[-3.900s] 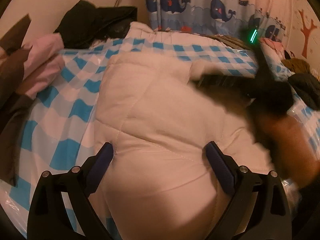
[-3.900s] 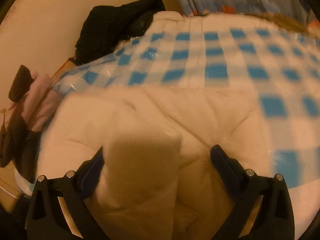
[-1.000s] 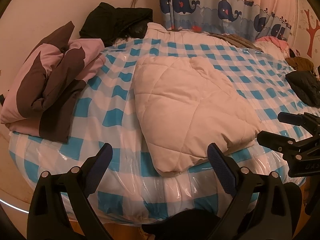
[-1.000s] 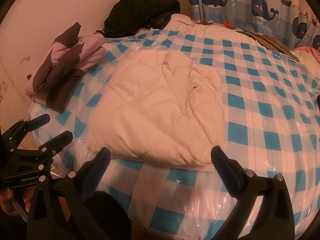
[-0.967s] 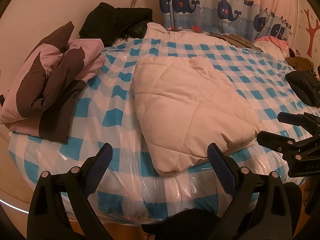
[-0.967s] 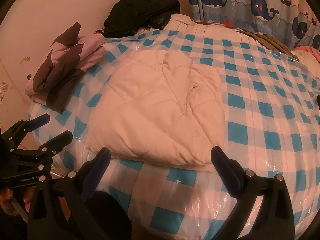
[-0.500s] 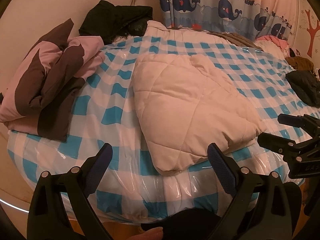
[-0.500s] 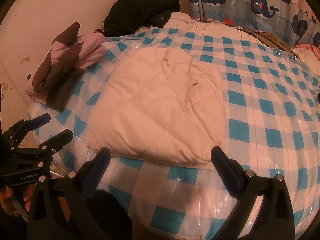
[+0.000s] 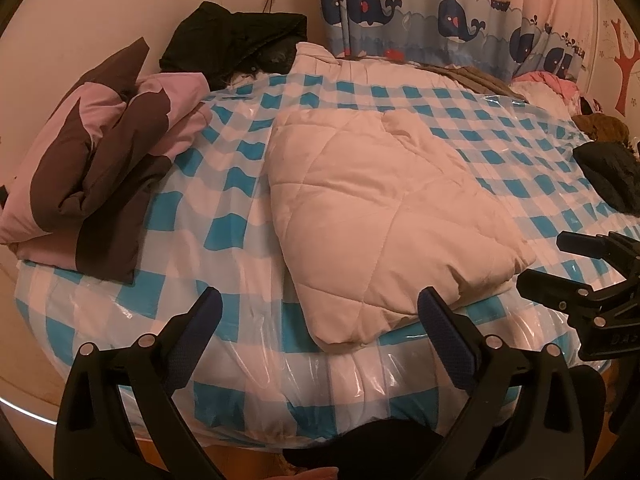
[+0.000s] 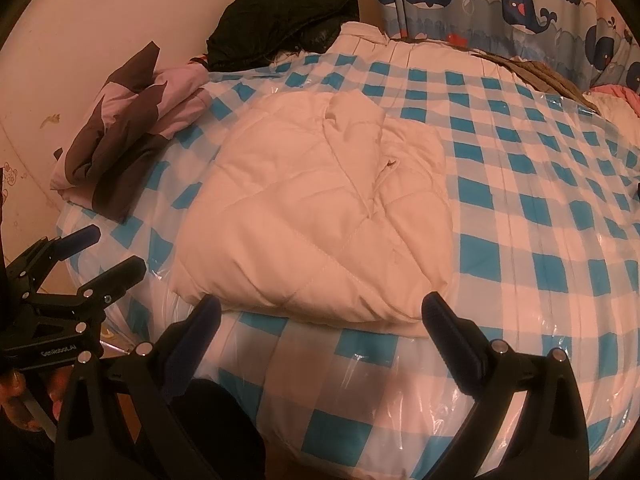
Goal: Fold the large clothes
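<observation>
both tongs are hanging spread wide and gripping nothing: i'm holding the left gripper (image 9: pixel 318 312) and the right gripper (image 10: pixel 320 318) off the near edge of the bed (image 10: pixel 500 216). the cream quilted jacket (image 9: pixel 380 216) is lying folded into a puffy bundle in the middle of the blue-checked, plastic-covered bedding, apart from the pink and brown coat (image 9: pixel 92 176) by the wall. i'm judging it light, soft and springy, likely sliding on the plastic, so i'm planning to pinch the thick near hem corners, deep.
</observation>
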`<state>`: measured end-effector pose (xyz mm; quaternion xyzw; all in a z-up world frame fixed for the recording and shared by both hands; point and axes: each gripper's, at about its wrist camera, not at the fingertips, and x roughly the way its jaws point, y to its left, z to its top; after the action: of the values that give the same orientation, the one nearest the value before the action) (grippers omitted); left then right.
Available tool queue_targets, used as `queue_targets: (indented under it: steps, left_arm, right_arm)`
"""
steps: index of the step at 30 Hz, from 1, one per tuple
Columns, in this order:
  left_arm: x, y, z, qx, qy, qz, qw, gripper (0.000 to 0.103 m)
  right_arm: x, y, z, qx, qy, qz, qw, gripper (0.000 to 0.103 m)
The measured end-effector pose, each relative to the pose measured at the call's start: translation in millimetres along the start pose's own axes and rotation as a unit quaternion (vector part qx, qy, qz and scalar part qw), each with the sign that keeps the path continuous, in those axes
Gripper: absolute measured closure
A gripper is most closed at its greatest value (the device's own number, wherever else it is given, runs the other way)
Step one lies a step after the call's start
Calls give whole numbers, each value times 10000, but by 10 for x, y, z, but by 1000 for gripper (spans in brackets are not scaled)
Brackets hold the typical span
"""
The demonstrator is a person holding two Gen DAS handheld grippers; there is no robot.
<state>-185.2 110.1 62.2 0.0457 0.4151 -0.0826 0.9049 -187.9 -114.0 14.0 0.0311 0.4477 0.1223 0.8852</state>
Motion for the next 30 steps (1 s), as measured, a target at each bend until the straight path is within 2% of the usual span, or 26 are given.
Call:
queue_targets:
  steps: [30]
  left_arm:
    - [22, 3, -19, -34, 16, 8, 10000, 9]
  right_arm:
    - [46, -5, -44, 7, 43, 29, 10000, 6]
